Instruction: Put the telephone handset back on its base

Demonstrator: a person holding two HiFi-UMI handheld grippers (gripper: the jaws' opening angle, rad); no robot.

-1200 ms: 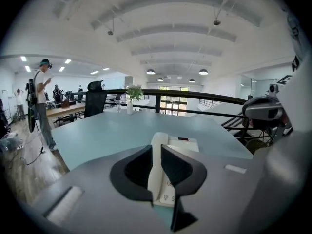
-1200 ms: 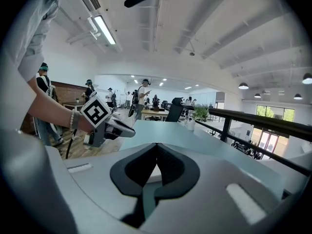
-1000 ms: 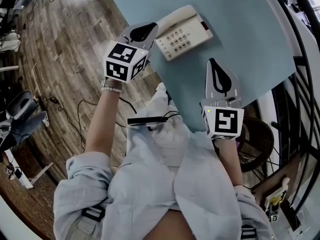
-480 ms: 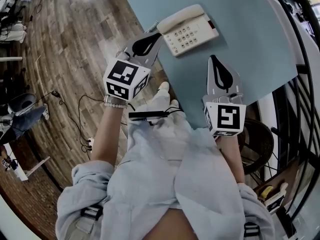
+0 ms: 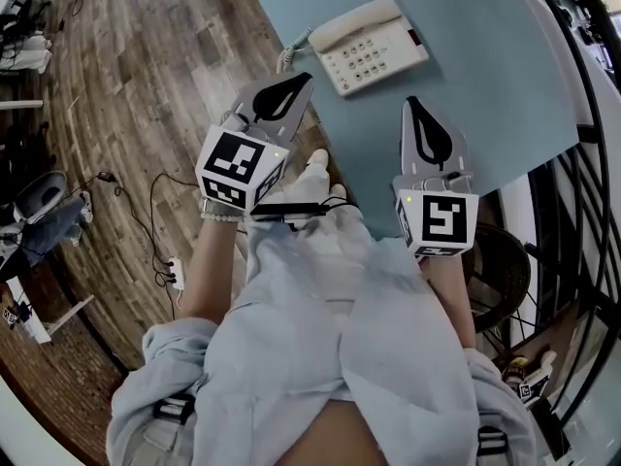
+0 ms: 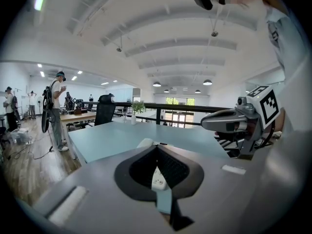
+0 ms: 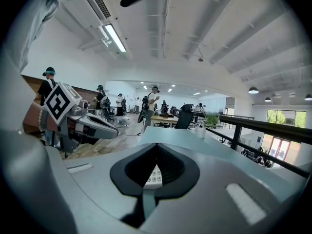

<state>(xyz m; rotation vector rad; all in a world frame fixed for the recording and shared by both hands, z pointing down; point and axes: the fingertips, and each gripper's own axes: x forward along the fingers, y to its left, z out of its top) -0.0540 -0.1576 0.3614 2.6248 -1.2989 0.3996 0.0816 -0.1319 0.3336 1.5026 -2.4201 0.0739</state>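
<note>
Telephone (image 5: 370, 45), one (handset (image 5: 351, 22) on base (image 5: 386, 58)); grippers, two: left gripper (image 5: 296, 83) and right gripper (image 5: 415, 115), jaws together, empty

Pale blue table (image 5: 505, 85) stands on a wood-plank floor (image 5: 116, 105). White power strip (image 5: 175, 276) with cables lies on the floor. Beyond the table: black railing (image 6: 195, 109), plant (image 6: 138, 106), black office chair (image 6: 105, 112), a standing person (image 6: 56, 108).

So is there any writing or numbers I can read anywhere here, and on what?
On the telephone: keypad markings, too small to read.
On the two marker cubes: black-and-white square patterns, not words.
Nothing else in any view is legible.
</note>
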